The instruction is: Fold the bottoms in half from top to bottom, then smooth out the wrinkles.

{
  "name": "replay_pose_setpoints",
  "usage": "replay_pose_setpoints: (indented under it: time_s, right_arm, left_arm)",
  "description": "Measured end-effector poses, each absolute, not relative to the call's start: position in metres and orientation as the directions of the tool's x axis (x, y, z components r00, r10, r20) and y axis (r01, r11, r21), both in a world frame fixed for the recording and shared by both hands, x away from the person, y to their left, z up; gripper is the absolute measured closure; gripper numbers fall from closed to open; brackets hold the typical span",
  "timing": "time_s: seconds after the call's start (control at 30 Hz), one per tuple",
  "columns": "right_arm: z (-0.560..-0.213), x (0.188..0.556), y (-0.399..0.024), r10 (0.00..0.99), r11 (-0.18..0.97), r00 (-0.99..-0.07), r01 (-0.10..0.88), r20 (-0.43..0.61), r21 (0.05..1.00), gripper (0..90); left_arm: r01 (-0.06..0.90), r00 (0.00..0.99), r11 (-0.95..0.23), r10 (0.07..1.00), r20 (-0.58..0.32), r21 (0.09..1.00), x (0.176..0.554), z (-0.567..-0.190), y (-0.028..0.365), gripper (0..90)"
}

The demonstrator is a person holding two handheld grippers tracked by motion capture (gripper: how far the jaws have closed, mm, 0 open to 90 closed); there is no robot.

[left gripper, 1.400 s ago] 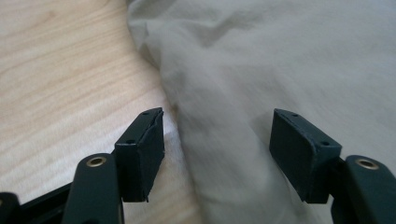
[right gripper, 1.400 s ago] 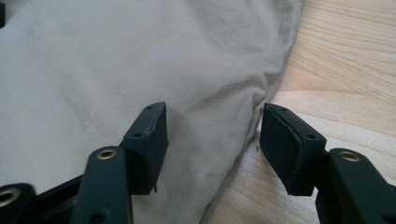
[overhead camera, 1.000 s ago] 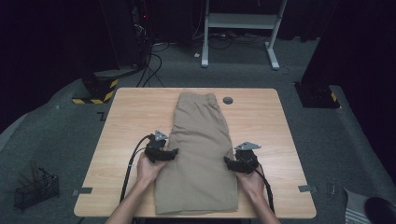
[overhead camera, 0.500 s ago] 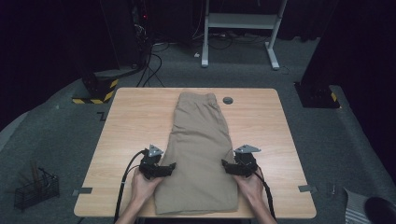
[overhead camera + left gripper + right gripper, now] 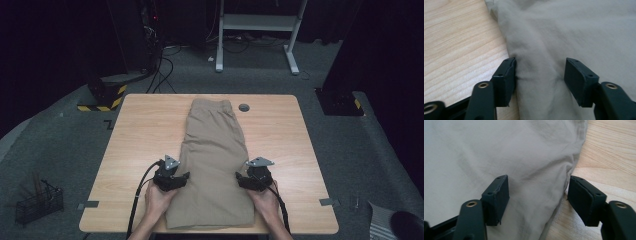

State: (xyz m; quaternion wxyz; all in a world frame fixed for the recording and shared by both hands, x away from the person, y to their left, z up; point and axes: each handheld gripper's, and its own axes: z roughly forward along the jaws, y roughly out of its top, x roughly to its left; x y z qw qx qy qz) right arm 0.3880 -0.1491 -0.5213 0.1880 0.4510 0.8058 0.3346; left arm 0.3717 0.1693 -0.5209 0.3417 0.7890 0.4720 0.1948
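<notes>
1. On table (image 5: 135, 140): shorts (image 5: 215, 160), lying flat down the middle.
2. At left hem edge: left gripper (image 5: 171, 181), jaws spread astride cloth.
3. At right edge: right gripper (image 5: 248, 181), likewise spread.

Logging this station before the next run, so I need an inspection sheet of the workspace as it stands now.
Surface: wooden table, bare around the garment.
Job's things: folded khaki shorts lying flat down the middle, waistband at the far end.
Clutter: small dark round disc beside the waistband.
Grippers: left gripper open, jaws astride the shorts' left edge; right gripper open, jaws astride the right edge.
Cables: black cable trails from the left gripper off the near edge.
Surroundings: grey carpet, white desk frame behind, wire basket on the floor at left.
</notes>
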Motion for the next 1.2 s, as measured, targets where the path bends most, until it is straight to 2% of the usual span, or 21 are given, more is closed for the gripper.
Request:
replay_pose_setpoints:
  time_s: [0.6,0.93,1.2]
  right_arm:
    - [-0.5185,0.3847,-0.1423,0.825,0.399,-0.565,0.583,-0.001,0.708,62.4]
    - [-0.5196,0.3829,-0.1409,0.802,0.410,-0.597,0.560,0.008,0.719,81.9]
    - [-0.5217,0.3819,-0.1435,0.792,0.402,-0.610,0.548,0.021,0.734,86.7]
  left_arm:
    - [0.596,0.497,-0.312,0.867,-0.035,0.740,0.3758,-0.5215,0.1698,75.5]
    - [0.590,0.524,-0.313,0.850,-0.058,0.744,0.3771,-0.5222,0.1719,83.2]
    - [0.593,0.554,-0.313,0.827,-0.094,0.742,0.3774,-0.5216,0.1776,84.5]
